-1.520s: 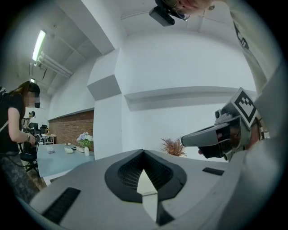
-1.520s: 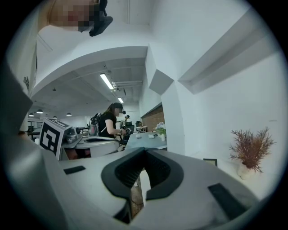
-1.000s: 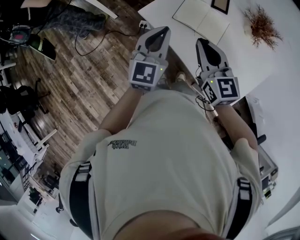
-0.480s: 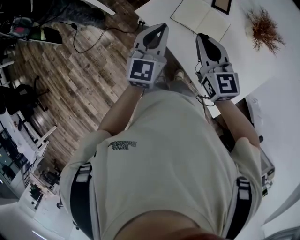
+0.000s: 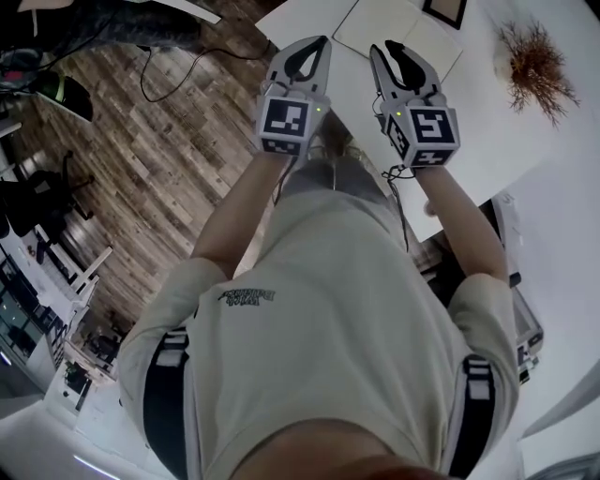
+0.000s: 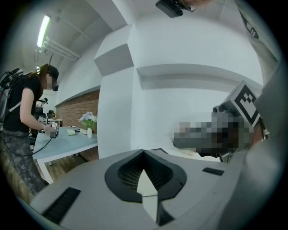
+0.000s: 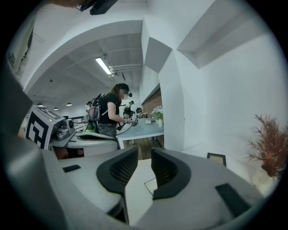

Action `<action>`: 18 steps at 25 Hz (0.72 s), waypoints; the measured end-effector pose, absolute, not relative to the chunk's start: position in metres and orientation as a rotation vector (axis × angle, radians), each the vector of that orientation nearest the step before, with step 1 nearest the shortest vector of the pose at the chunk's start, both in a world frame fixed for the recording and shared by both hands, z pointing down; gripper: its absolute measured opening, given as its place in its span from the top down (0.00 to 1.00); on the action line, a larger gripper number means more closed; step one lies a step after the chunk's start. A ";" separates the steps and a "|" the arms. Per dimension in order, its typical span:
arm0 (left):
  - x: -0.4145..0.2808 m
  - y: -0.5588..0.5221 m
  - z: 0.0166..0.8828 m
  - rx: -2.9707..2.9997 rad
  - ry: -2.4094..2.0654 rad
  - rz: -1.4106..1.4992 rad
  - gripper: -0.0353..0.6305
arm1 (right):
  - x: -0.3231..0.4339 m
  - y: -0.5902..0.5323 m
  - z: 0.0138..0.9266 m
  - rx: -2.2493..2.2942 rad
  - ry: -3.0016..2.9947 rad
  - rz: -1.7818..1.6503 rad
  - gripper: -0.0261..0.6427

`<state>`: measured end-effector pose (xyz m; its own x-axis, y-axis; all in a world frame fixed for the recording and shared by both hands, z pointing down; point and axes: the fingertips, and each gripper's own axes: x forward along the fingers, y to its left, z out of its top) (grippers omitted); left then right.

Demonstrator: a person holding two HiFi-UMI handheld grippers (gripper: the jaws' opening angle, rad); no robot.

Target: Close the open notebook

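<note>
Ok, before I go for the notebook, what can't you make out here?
Notebook: head view, the right gripper, jaws opening and empty, covers its spine and near edge; any writing is too small.
Picture frame: head view, cut off by the top edge.
Left gripper view: the notebook does not show past the shut left gripper; a mosaic patch covers the right.

left gripper (image 6: 144, 153), jaws seemingly together, empty

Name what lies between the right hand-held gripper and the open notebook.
Only bare white table, seen in the right gripper view between the right hand-held gripper's opening, empty jaws and the notebook.
</note>
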<state>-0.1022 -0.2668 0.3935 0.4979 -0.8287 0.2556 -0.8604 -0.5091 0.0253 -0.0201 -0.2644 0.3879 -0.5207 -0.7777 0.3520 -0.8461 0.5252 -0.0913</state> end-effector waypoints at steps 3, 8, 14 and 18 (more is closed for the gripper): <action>-0.103 -0.286 0.427 2.542 -1.463 0.360 0.93 | -0.026 -0.286 0.420 1.340 -2.481 0.423 0.78; -0.106 -0.308 0.474 2.498 -1.437 0.405 0.93 | -0.033 -0.314 0.470 1.321 -2.428 0.476 0.77; -0.106 -0.321 0.524 2.448 -1.401 0.459 0.93 | -0.056 -0.320 0.537 1.201 -2.347 0.480 0.77; -0.102 -0.321 0.549 2.421 -1.371 0.475 0.93 | -0.061 -0.317 0.574 1.168 -2.273 0.510 0.75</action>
<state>-0.1019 -0.3208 0.5493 0.4847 -0.7596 0.4337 -0.8651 -0.4894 0.1097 -0.0615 -0.3168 0.5739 -0.4862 -0.6270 0.6086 -0.8270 0.5552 -0.0886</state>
